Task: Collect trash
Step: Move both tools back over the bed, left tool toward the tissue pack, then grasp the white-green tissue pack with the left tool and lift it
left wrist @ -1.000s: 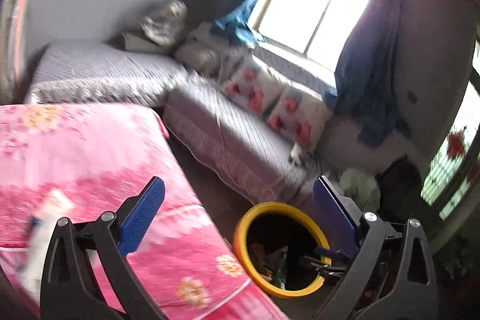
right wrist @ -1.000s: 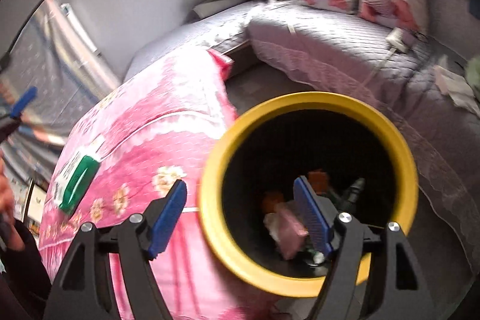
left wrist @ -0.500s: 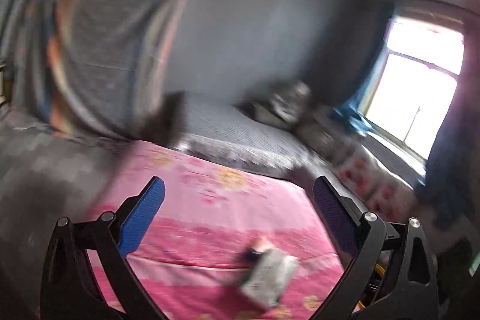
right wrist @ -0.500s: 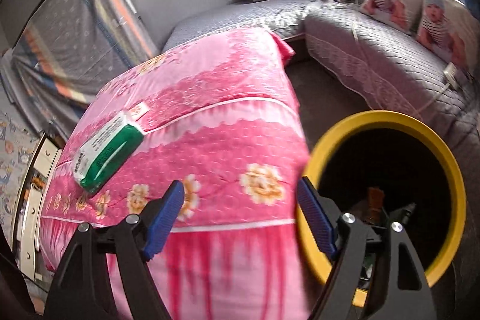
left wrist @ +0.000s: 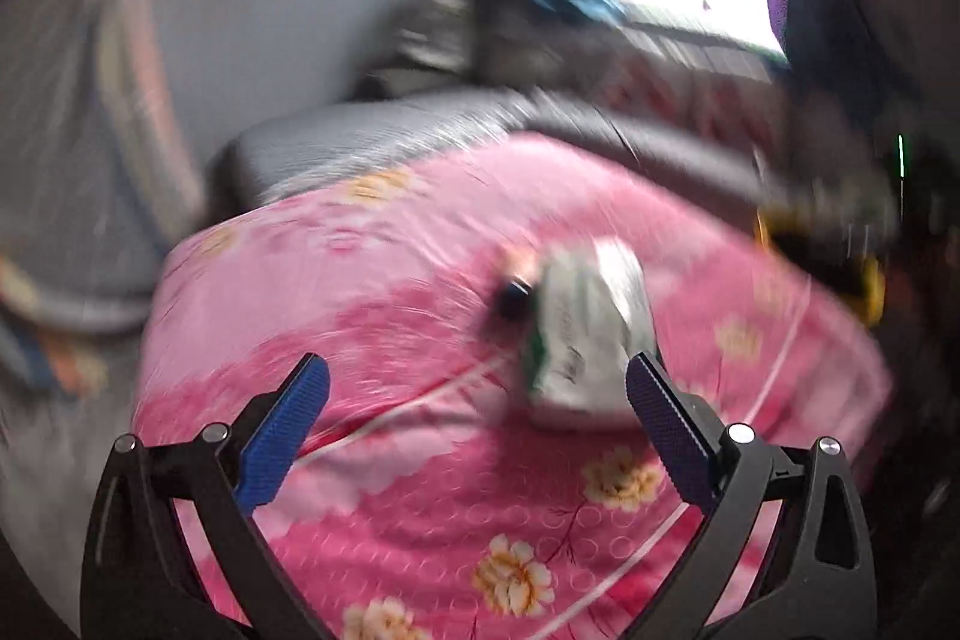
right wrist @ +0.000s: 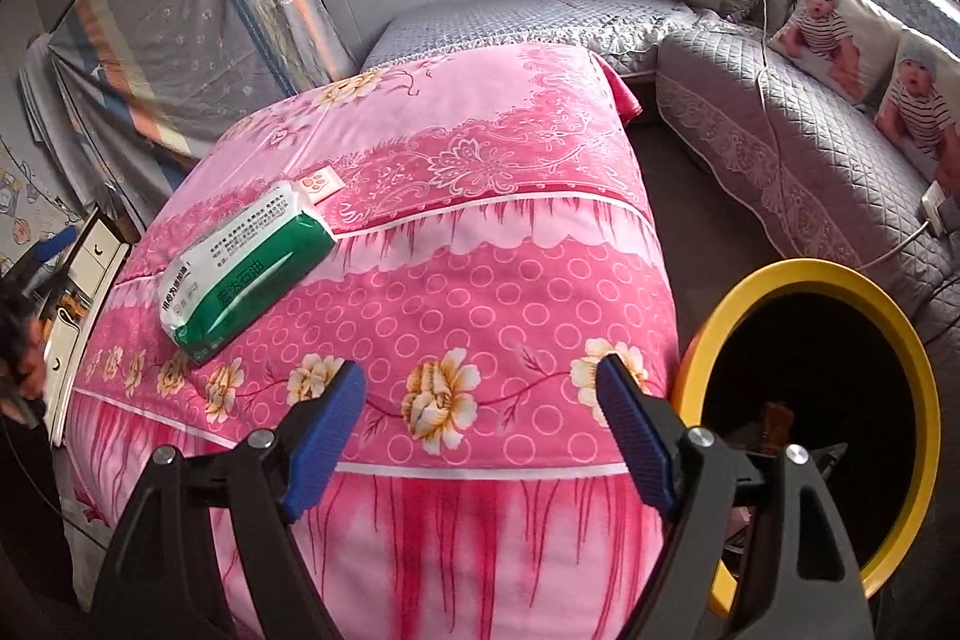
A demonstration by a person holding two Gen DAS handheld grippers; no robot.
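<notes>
A green and white tissue pack (right wrist: 243, 265) lies on the pink flowered table cover (right wrist: 480, 232), with a small pink card (right wrist: 316, 182) beside it. In the blurred left wrist view the pack (left wrist: 585, 334) lies just ahead of my open, empty left gripper (left wrist: 477, 400), close to its right finger, with a small dark object (left wrist: 510, 298) next to it. My right gripper (right wrist: 483, 394) is open and empty above the table's front edge. A yellow-rimmed bin (right wrist: 900, 316) with trash inside stands on the floor to its right.
A grey quilted corner sofa (right wrist: 750, 100) with baby-print cushions (right wrist: 834, 34) runs behind and right of the table. A covered cabinet (right wrist: 180, 22) stands at the left wall. A white drawer unit (right wrist: 84, 280) is at the far left. The floor gap (right wrist: 678, 196) separates table and sofa.
My right gripper moved left from over the bin to the table's front edge. My left gripper swung round and down toward the tissue pack. Both stayed open.
</notes>
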